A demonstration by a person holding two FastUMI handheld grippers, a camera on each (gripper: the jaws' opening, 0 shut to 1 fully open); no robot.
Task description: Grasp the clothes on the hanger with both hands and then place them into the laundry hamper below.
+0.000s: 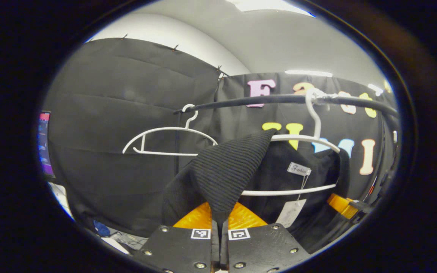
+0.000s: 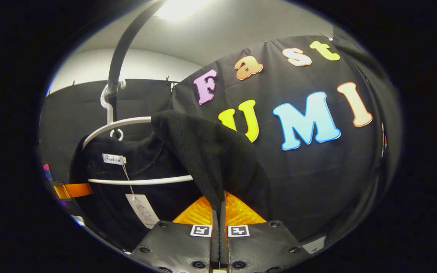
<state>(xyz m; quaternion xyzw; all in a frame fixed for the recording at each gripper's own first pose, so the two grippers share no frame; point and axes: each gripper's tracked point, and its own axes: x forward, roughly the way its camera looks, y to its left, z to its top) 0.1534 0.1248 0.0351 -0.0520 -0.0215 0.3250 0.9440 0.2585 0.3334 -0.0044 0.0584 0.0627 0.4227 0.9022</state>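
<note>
Close up in the left gripper view, the left tongs are pinched tight on a fold of the black top. In the right gripper view, the right tongs are pinched tight on the other shoulder of the top. So both tongs hold the cloth, one on each side.

The top hangs on a white hanger, and the hanger hooks over a dark rail.

What could go wrong? I think the top could catch on the hanger's ends if both sides are not lifted off together. Then the hanger might come off the rail too. The tongs grip just a thin fold, so the cloth might slip out if pulled hard. The paper tag on its string could snag on the hanger bar.

The left gripper view also shows a bare hanger farther along the rail, and a screen at the far edge. The right gripper view shows a bright ceiling light. I cannot see the hamper.
</note>
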